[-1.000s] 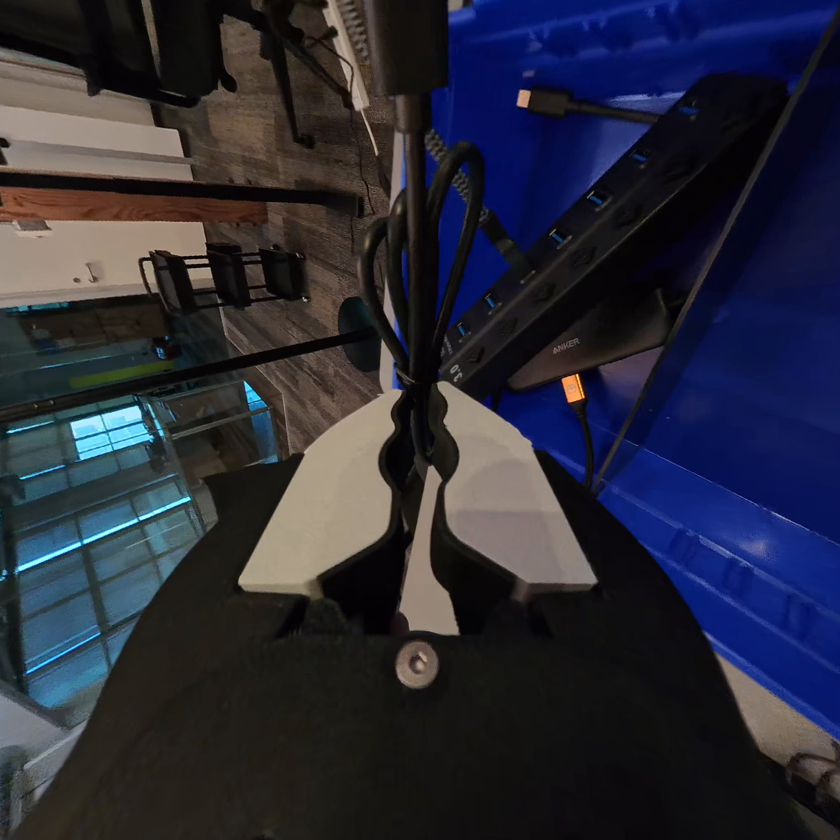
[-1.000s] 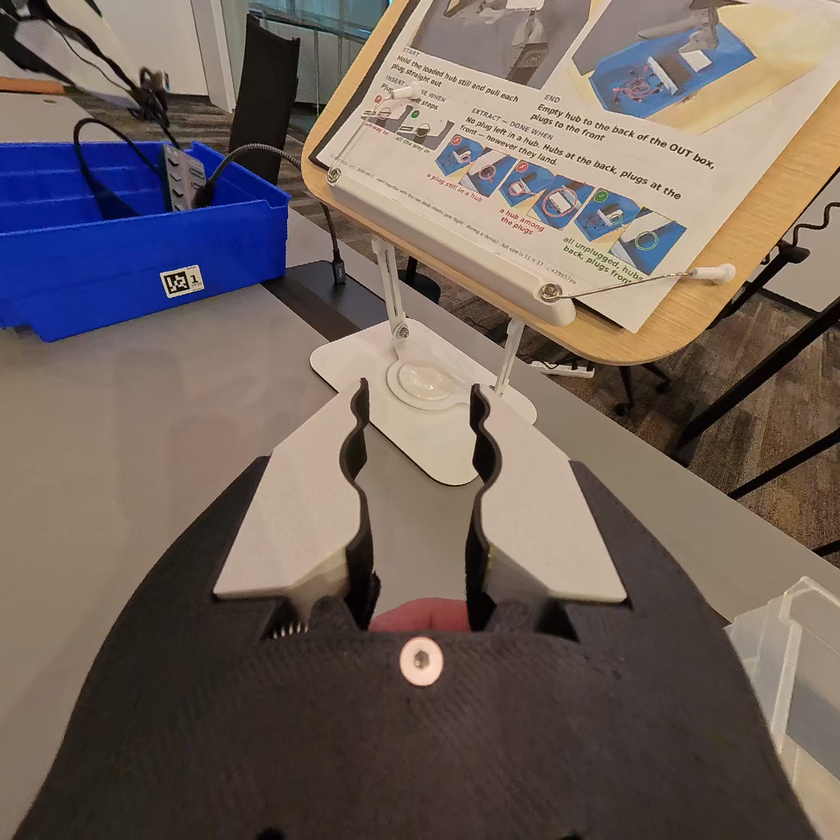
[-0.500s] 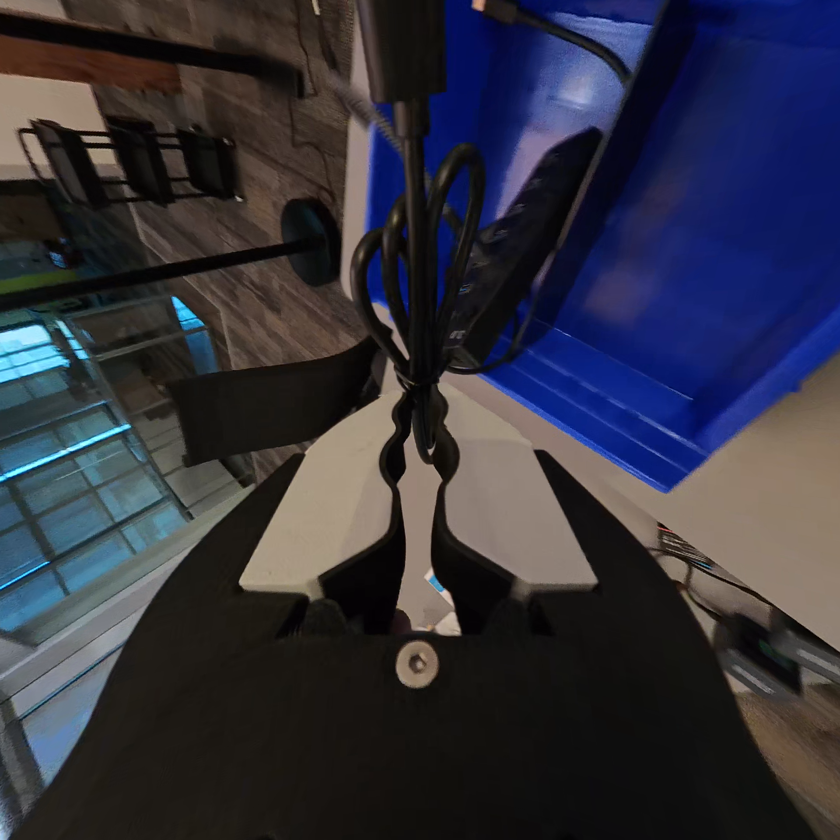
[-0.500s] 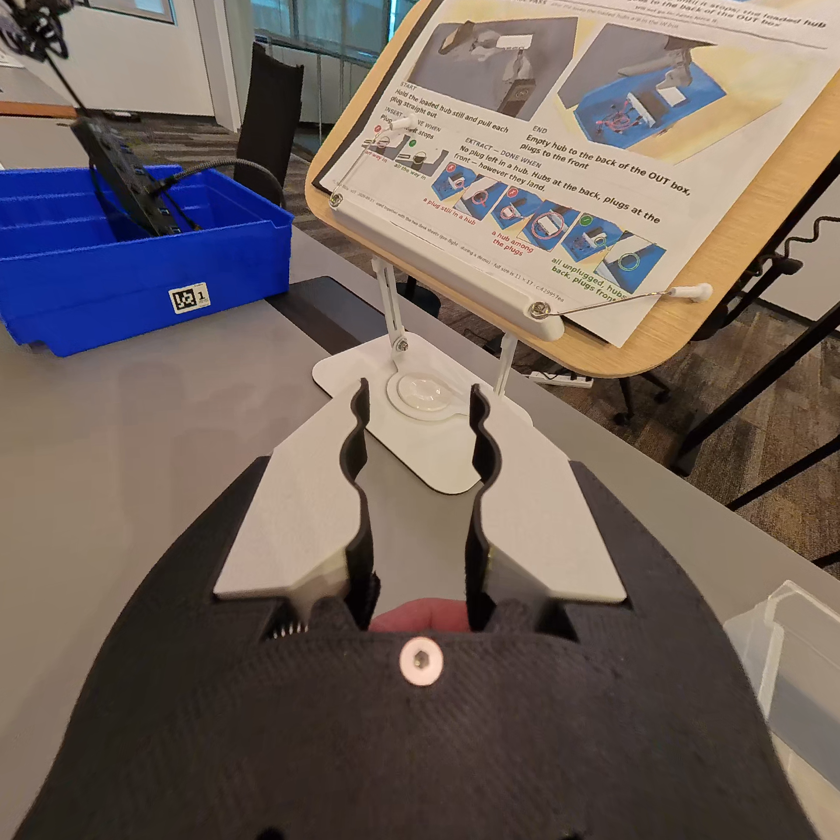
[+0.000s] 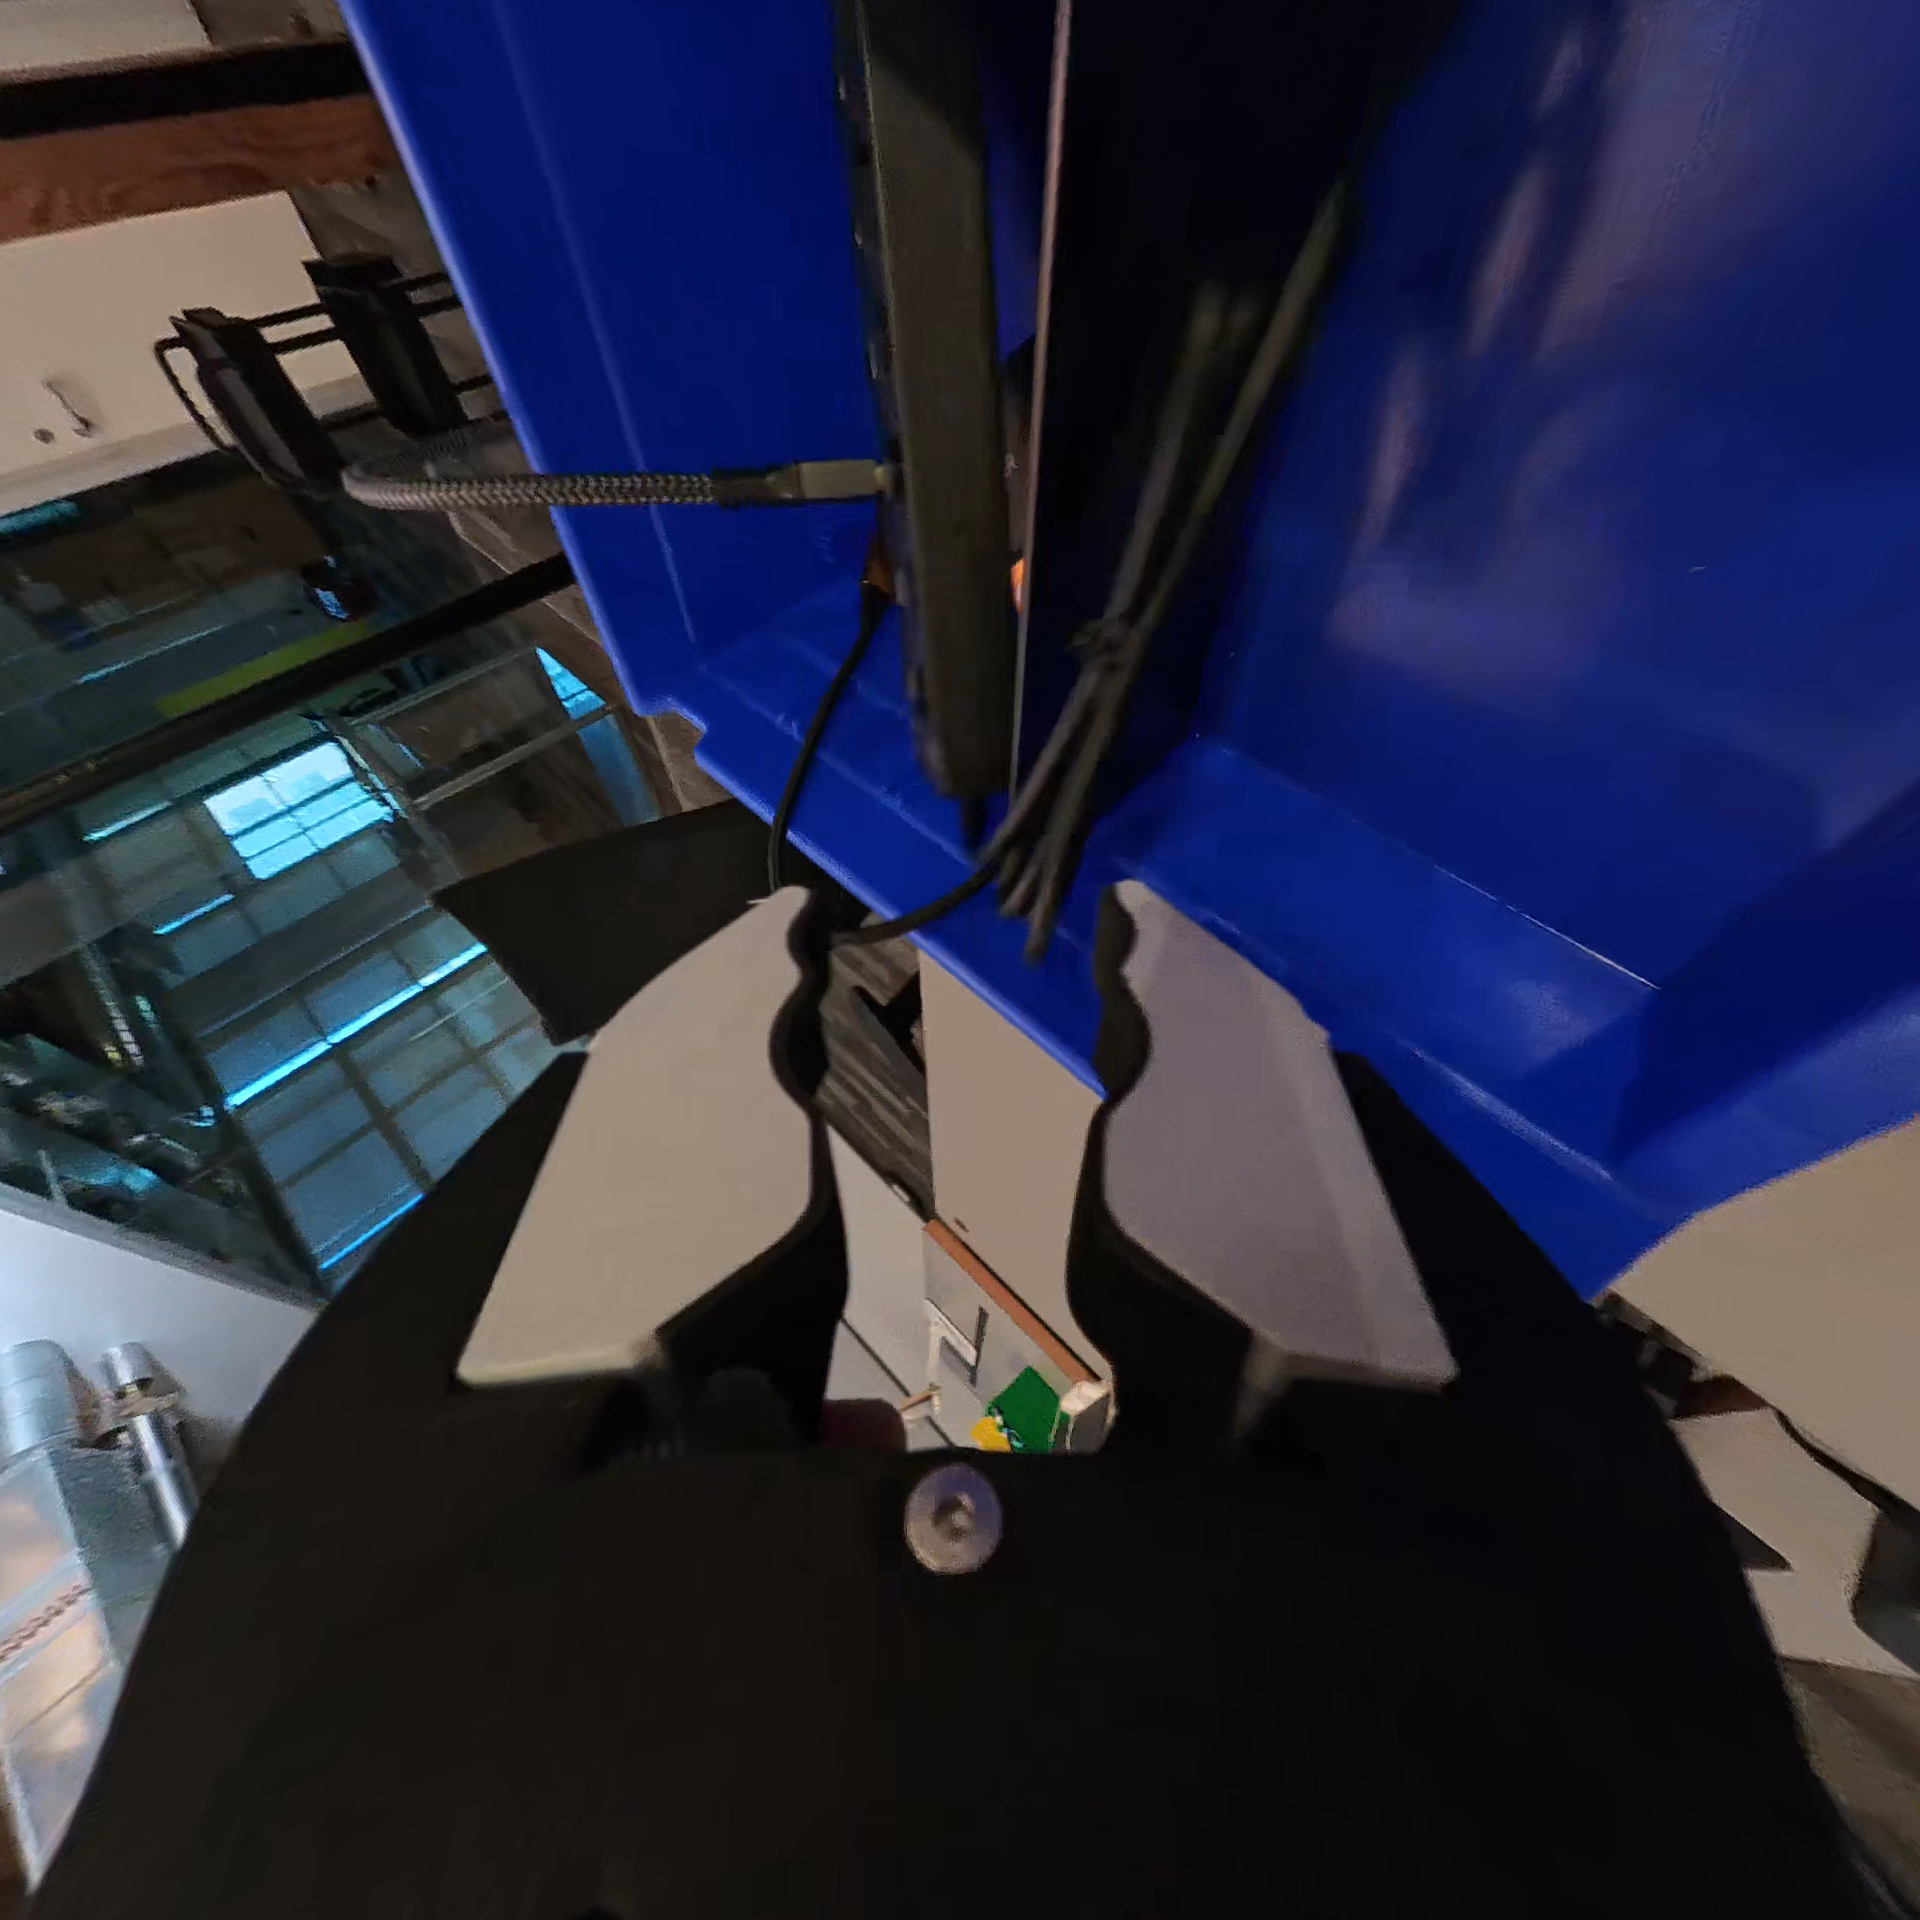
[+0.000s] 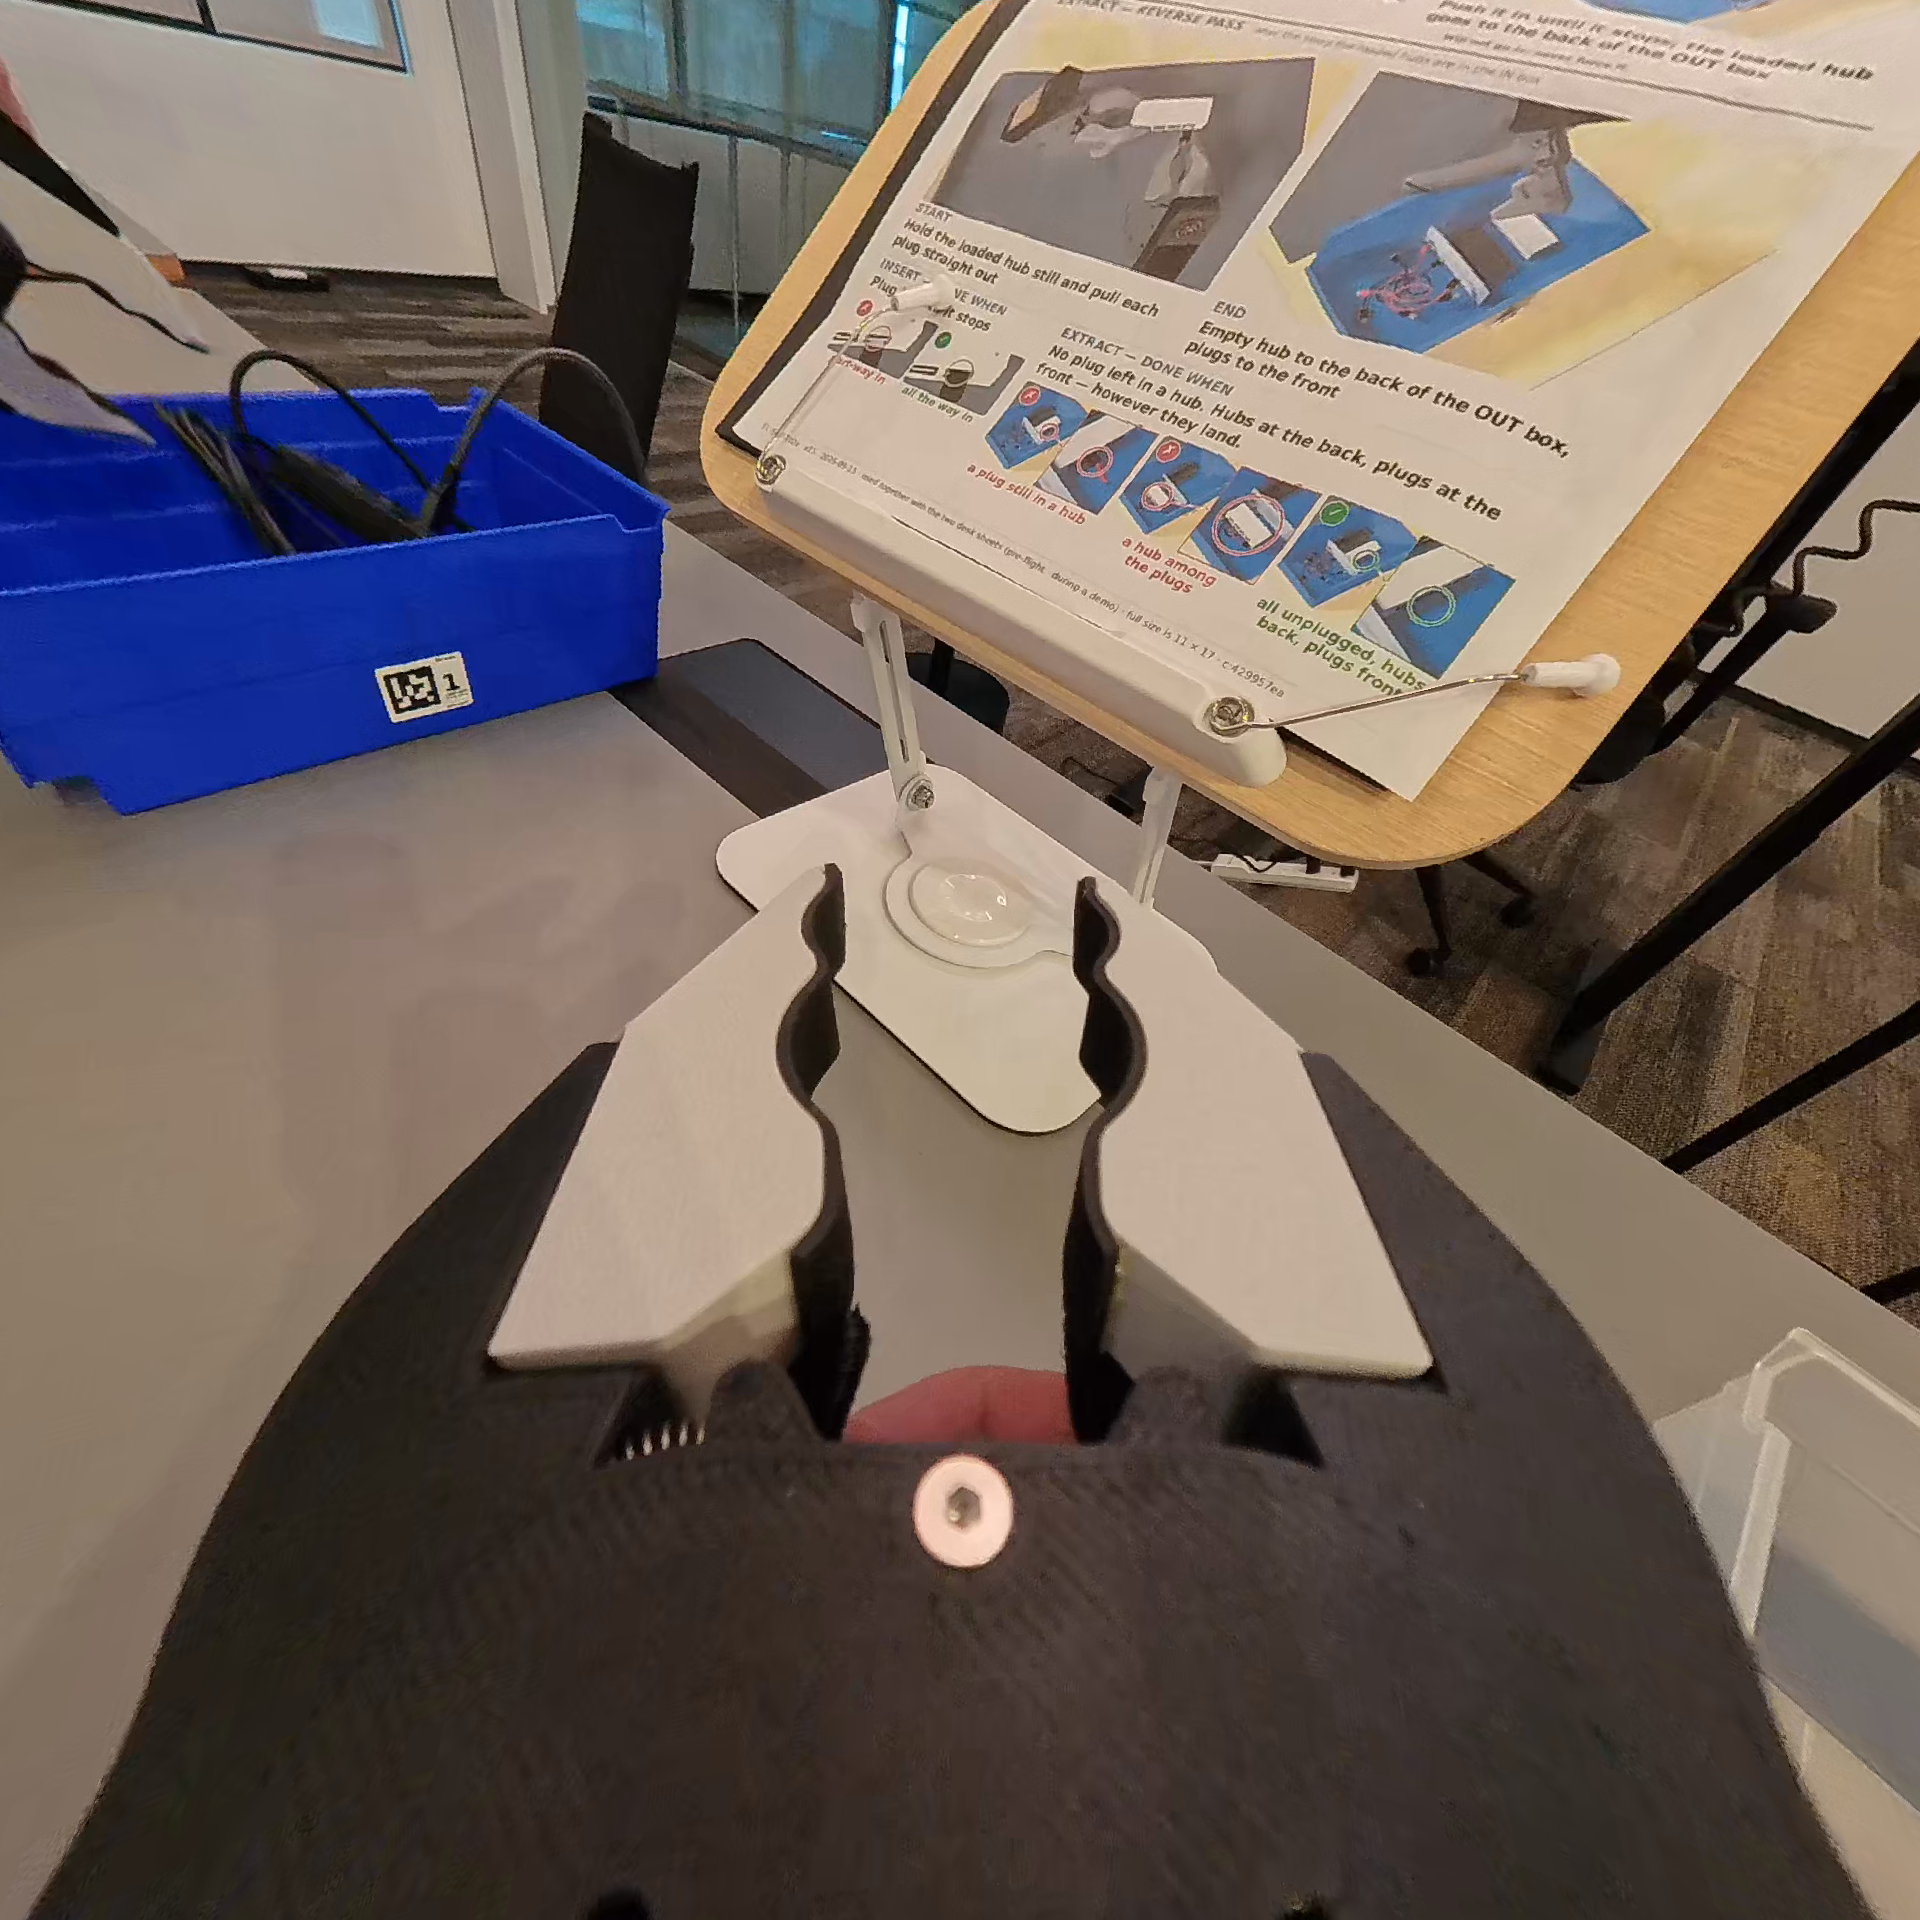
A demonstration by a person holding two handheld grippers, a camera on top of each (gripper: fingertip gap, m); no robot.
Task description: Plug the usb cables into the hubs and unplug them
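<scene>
Left tongs (image 5: 956, 914) spread wide, nothing pinched, tips just at the near rim of the blue bin (image 5: 1558, 623). Inside the bin: black hub (image 5: 935, 416) on edge, long and thin from this angle, w/ a braided cable (image 5: 540, 488) plugged into its side and running out over the bin wall. Thin black cable (image 5: 821, 727) w/ an orange plug end also at the hub, looping down past the bin rim near the left tong tip. Tied bundle of black cable (image 5: 1122, 644) just beside the hub, loose end hanging over the rim between the tong tips, not gripped. Some motion blur on the bundle, so can't tell exactly where it touches the bin. Right tongs (image 6: 956, 904) also spread, holding nothing, hovering above the grey counter (image 6: 312, 987), well apart from the bin. From the right view: same blue bin (image 6: 312, 623) sitting on the counter w/ a small black-and-white marker sticker (image 6: 423, 686) on its front wall; hub and cables (image 6: 322, 478) lying inside, cable loops sticking up over the rim. Beyond the right tongs, white stand base (image 6: 966, 935) on the counter carrying a tilted wooden board (image 6: 1558, 810) w/ a printed instruction sheet (image 6: 1299, 312) clipped on. Clear plastic box (image 6: 1829, 1507) at the counter edge, right of the right tongs.
</scene>
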